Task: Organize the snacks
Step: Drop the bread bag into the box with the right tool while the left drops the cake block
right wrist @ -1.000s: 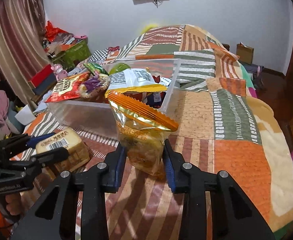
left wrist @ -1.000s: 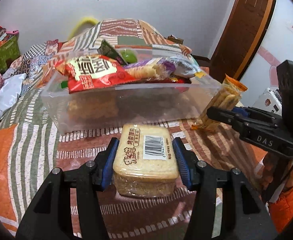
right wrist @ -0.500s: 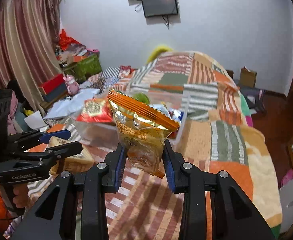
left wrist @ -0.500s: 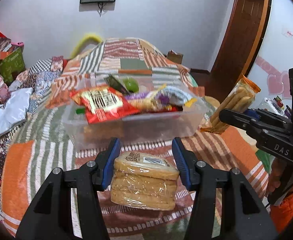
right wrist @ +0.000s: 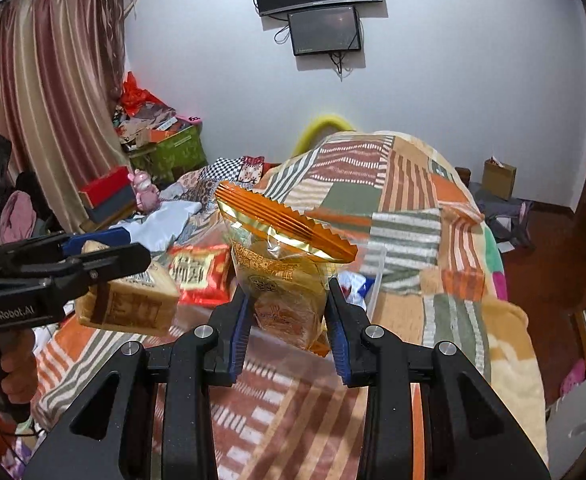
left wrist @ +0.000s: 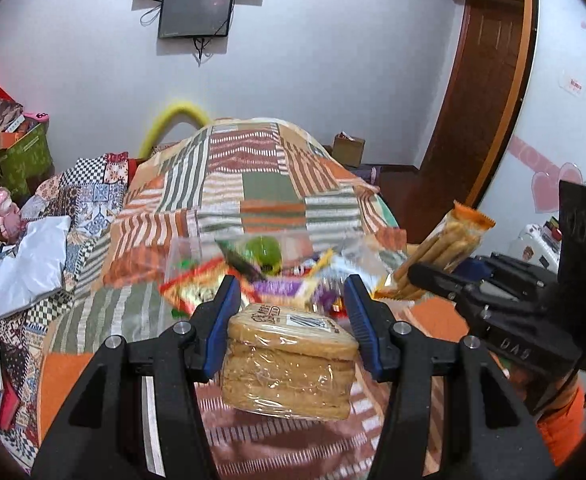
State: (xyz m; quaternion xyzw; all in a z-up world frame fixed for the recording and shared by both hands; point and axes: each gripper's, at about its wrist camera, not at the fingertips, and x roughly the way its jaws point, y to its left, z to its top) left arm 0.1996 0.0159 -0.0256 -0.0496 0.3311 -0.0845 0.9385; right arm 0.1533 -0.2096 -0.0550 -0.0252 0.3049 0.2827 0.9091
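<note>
My left gripper [left wrist: 291, 320] is shut on a clear-wrapped pack of beige biscuits [left wrist: 289, 360] and holds it in the air in front of the clear plastic bin [left wrist: 181, 252]. The bin holds several snack bags, with a red one [right wrist: 201, 276] on the left. My right gripper [right wrist: 287, 326] is shut on an orange-and-gold snack bag [right wrist: 281, 276] and holds it upright above the bin's near edge. The right gripper shows in the left wrist view [left wrist: 425, 280] and the left gripper in the right wrist view [right wrist: 105, 248].
The bin sits on a bed with an orange, green and white patchwork blanket [left wrist: 253, 168]. Clutter and a green box [right wrist: 173, 152] stand at the left by the curtain. A TV [left wrist: 197, 12] hangs on the far wall. A wooden door [left wrist: 477, 100] is at the right.
Both grippers have lifted their snacks up off the blanket. The bin now sits lower and farther in both views.
</note>
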